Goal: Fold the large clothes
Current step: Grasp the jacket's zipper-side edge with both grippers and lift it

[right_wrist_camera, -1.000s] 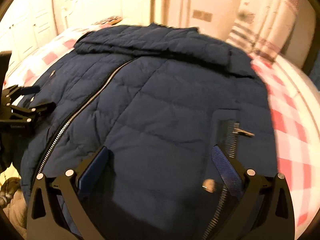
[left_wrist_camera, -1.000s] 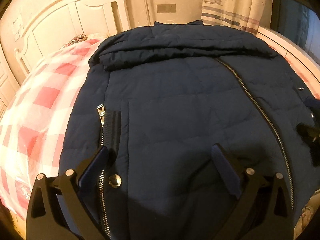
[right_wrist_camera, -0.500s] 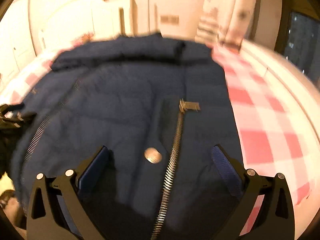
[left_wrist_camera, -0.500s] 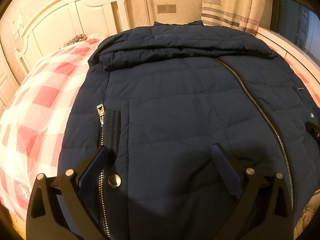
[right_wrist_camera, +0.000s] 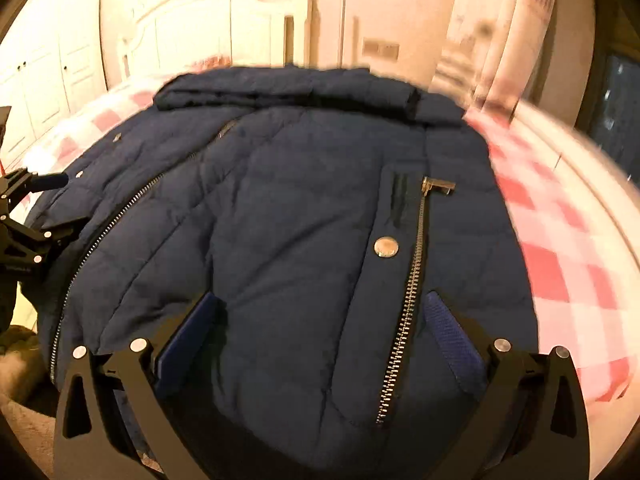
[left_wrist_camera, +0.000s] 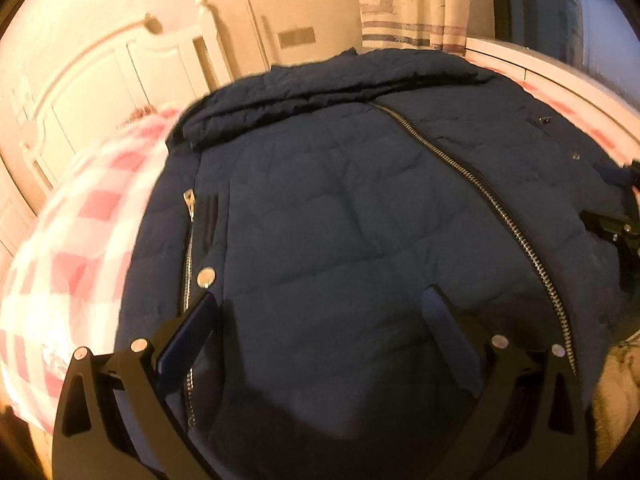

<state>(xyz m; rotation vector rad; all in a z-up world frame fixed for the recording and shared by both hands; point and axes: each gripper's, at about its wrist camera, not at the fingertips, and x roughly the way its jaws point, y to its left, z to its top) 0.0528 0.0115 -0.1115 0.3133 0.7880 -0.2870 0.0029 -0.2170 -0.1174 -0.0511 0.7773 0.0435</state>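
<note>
Warm lamplight fills a bedroom with a white headboard (left_wrist_camera: pixel 132 60) and a striped curtain (left_wrist_camera: pixel 412 4) behind the bed (right_wrist_camera: pixel 560 248), whose pink-and-white checked cover carries a navy quilted jacket (left_wrist_camera: pixel 340 220). It lies face up and spread flat across the mattress, collar end folded over toward the headboard, main zipper (left_wrist_camera: pixel 480 192) closed, probably so the front stays smooth for folding. The hem end lies nearest both cameras.

The left gripper (left_wrist_camera: pixel 320 328) hangs just above the hem, near the side zipper (left_wrist_camera: pixel 188 264) and a snap button (left_wrist_camera: pixel 206 278), its jaws spread wide and holding nothing. The right gripper (right_wrist_camera: pixel 320 328) hovers over the opposite hem corner, jaws likewise spread apart and empty, straddling the other side zipper (right_wrist_camera: pixel 404 308).

Judging by this symmetric stance, each tool is lining up on one bottom corner so the hem can be lifted evenly. No fold of the body looks done yet.
</note>
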